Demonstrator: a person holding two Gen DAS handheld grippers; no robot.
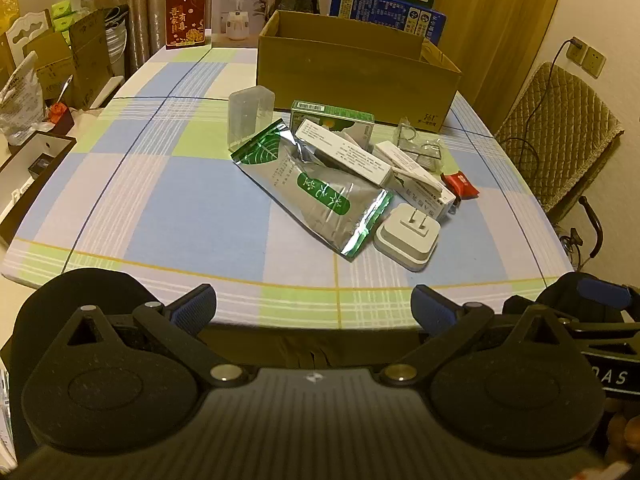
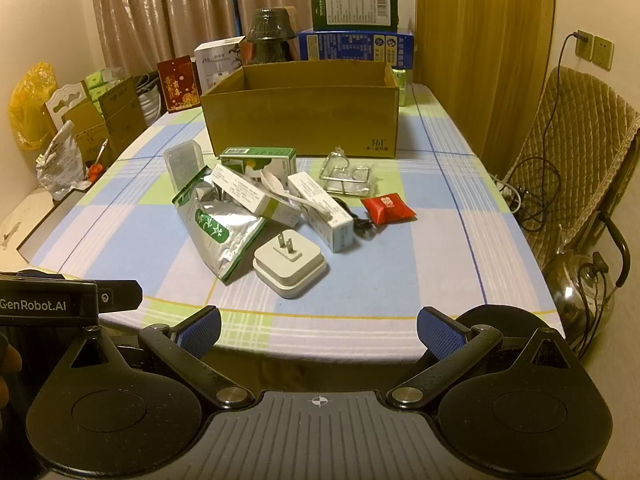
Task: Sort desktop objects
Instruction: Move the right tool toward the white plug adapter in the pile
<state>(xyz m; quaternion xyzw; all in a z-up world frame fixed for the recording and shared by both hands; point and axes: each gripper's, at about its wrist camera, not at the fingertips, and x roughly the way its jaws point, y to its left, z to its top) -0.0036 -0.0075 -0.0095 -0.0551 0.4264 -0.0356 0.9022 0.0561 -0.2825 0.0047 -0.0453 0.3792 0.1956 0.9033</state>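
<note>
Cardboard box (image 2: 300, 124), printed "361", gripper (image 2: 48, 304) marked "GenRobot.AI"

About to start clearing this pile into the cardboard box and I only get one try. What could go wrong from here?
1. The pile is interlocked: a white carton lies across the silver foil pouch, so pulling the pouch first would likely drag or tip it.
2. The white plug adapter lies prongs up; open jaws may slip off its rounded sides.
3. The clear wire-framed holder is hard to see and may get knocked on the way to the cardboard box.
</note>
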